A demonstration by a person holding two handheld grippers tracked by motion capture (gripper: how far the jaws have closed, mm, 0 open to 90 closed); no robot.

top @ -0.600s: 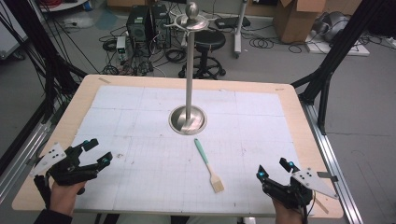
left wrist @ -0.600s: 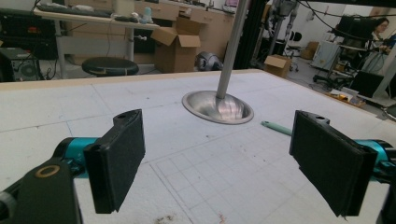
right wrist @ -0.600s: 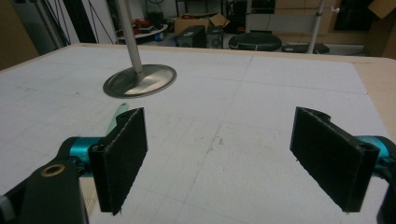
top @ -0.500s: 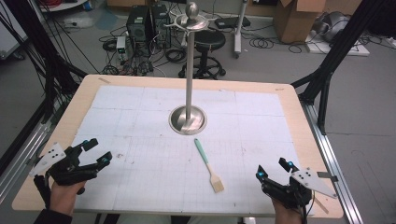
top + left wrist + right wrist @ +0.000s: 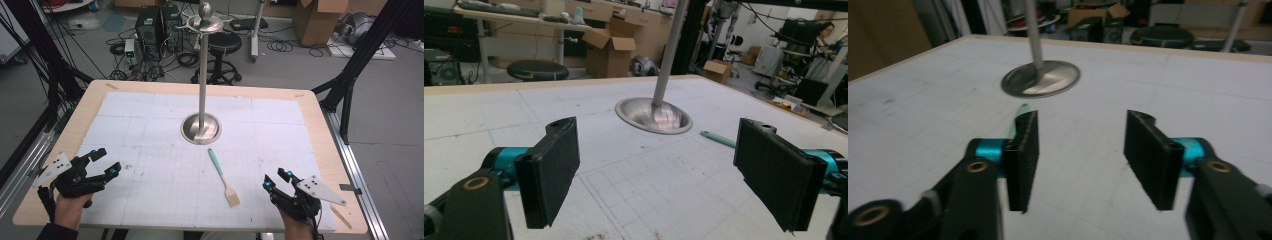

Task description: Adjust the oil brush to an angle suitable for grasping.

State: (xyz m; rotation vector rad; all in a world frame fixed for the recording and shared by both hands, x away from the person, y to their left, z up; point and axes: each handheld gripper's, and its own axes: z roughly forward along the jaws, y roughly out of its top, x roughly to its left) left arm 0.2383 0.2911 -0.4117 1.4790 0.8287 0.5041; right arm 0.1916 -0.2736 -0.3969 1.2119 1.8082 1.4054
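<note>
Near the table's front edge, the brush (image 5: 223, 177) lay just left of my right gripper (image 5: 276, 182), teal handle pointing far toward the stand (image 5: 201, 128). My left gripper (image 5: 103, 161) sat well apart. Both grippers' jaws were apart, empty.

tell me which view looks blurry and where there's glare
Right gripper view: soft all over, the right gripper and brush smeared. Left gripper view: sharp, bright sheen on the stand base. High view: clear, even light, faint glare on the same base.
</note>
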